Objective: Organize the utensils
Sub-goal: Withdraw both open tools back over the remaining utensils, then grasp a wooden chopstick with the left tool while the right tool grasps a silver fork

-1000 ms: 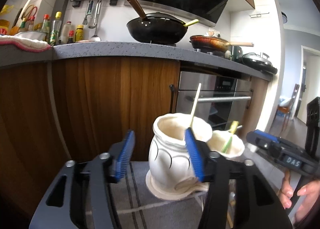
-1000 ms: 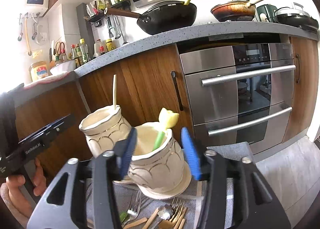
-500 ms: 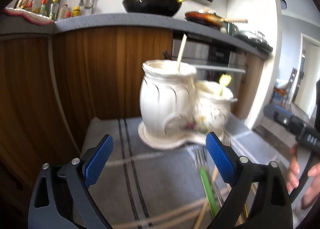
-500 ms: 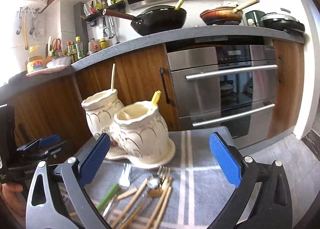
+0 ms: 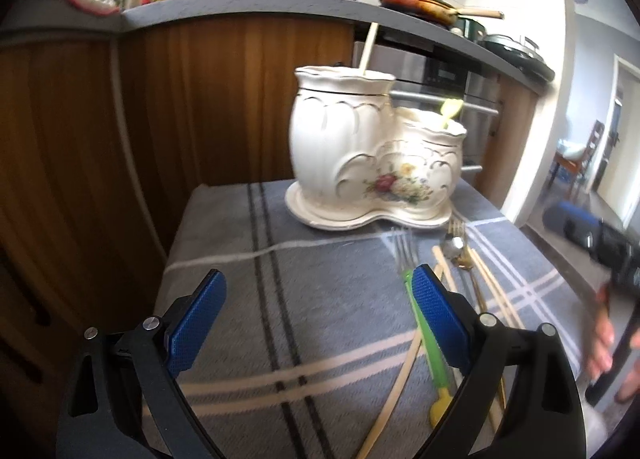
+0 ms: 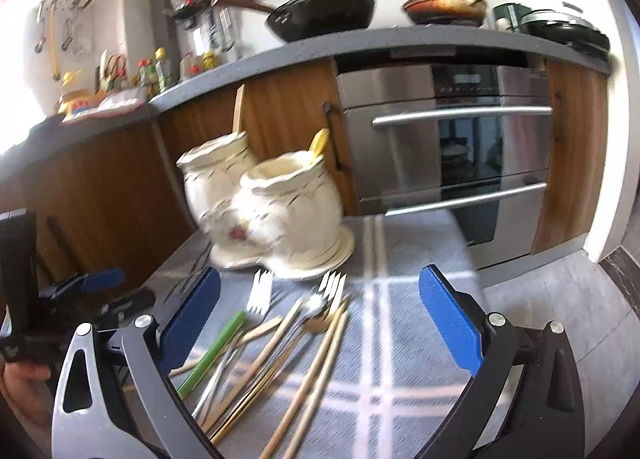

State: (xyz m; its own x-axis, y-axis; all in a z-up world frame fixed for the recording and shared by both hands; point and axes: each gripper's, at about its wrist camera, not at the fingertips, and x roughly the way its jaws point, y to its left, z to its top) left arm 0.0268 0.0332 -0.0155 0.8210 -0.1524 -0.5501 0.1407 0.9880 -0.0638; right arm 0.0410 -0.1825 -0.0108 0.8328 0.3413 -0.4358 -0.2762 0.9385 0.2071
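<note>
Left wrist view now shows the cream ceramic utensil holder (image 5: 372,155) standing free on the grey checked cloth (image 5: 312,299), well ahead of the tool, where a second ago both tools had their blue pads around its two pots; both have since let go and drawn back and down, so the holder looks placed and the loose cutlery is probably next. One pale stick stands in the taller pot and a yellow-green piece in the shorter one, so sorting has hardly begun. The left gripper (image 5: 318,323) stands wide with only bare cloth between its jaws. The green-handled fork (image 5: 420,323) lies just beside its right pad, running partly behind it, with pale chopsticks (image 5: 496,295) and a spoon further right. In the right wrist view the right gripper (image 6: 320,323) is equally wide and holds nothing; the pile of forks, chopsticks and the green handle (image 6: 212,351) lies on the cloth below and between its jaws, towards the left pad, with the holder (image 6: 280,211) beyond. The pads touch no piece.
</note>
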